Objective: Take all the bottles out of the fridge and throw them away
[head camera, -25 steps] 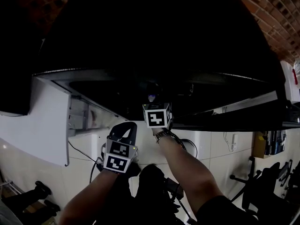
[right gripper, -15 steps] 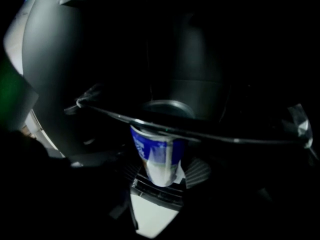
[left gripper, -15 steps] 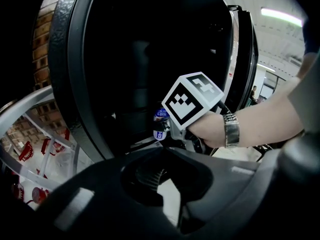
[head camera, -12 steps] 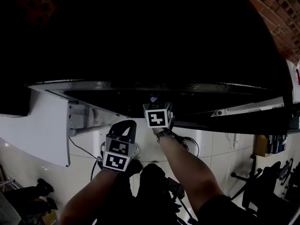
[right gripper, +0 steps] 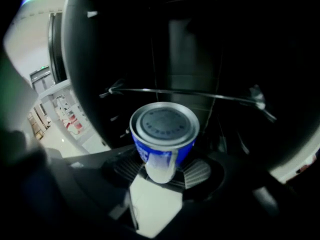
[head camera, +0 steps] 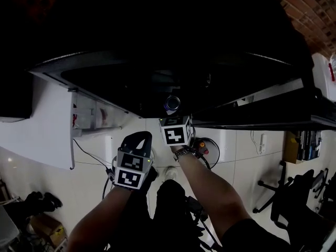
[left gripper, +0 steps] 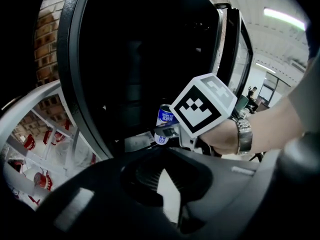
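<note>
Compared with a second ago, the white fridge door (head camera: pixel 50 122) at the left stands a little lower in the head view. The left gripper (left gripper: pixel 165 170) hangs just beside it over the pale floor, its jaws closed together with nothing between them. To its right, the blue can (right gripper: pixel 165 134) now shows its round top plainly at the front edge of the dark fridge (head camera: pixel 157 41), where before only a small spot was visible. The right gripper (right gripper: pixel 161 173) has just been closing slightly and grips the can's lower part with wide jaws
</note>
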Demonstrator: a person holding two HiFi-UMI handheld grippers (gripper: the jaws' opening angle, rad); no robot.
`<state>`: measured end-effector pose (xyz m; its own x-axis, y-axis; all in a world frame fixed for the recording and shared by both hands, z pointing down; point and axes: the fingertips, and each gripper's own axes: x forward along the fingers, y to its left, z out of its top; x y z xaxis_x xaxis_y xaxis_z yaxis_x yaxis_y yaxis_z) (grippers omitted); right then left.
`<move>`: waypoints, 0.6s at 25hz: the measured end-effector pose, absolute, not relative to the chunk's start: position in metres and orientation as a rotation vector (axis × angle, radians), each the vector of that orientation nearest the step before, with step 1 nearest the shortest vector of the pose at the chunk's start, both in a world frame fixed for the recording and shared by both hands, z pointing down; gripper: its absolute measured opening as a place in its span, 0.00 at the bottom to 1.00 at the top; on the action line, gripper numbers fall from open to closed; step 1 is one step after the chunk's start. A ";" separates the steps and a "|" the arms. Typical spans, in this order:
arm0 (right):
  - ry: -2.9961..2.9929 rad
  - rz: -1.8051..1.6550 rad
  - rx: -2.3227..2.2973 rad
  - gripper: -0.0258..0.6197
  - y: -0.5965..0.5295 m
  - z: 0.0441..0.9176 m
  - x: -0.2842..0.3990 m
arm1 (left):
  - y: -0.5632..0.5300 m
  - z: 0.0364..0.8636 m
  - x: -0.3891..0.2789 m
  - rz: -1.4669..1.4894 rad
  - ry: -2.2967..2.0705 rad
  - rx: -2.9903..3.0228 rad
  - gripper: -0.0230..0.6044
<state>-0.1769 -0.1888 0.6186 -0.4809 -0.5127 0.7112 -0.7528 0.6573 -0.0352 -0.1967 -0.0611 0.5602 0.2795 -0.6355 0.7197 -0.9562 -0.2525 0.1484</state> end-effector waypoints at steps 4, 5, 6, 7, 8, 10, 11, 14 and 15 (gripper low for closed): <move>-2.169 0.479 0.970 0.40 -0.159 0.615 -0.148 | -0.046 0.556 -0.172 0.733 -1.393 1.978 0.04; -2.161 0.485 0.970 0.40 -0.151 0.615 -0.140 | -0.043 0.555 -0.165 0.736 -1.385 1.982 0.04; -2.153 0.491 0.973 0.40 -0.144 0.615 -0.130 | -0.041 0.554 -0.158 0.739 -1.376 1.988 0.04; -2.144 0.498 0.977 0.40 -0.137 0.616 -0.120 | -0.039 0.554 -0.151 0.743 -1.367 1.994 0.04; -2.134 0.504 0.981 0.40 -0.131 0.617 -0.110 | -0.036 0.554 -0.144 0.748 -1.359 2.000 0.04; -2.111 0.517 0.991 0.40 -0.117 0.621 -0.088 | -0.030 0.558 -0.130 0.757 -1.345 2.009 0.04; -2.097 0.525 0.997 0.39 -0.110 0.624 -0.076 | -0.026 0.561 -0.122 0.763 -1.337 2.014 0.04; -2.046 0.562 1.025 0.39 -0.088 0.636 -0.037 | -0.013 0.571 -0.095 0.782 -1.286 2.031 0.04; -2.031 0.575 1.034 0.39 -0.081 0.641 -0.025 | -0.010 0.573 -0.086 0.788 -1.268 2.036 0.04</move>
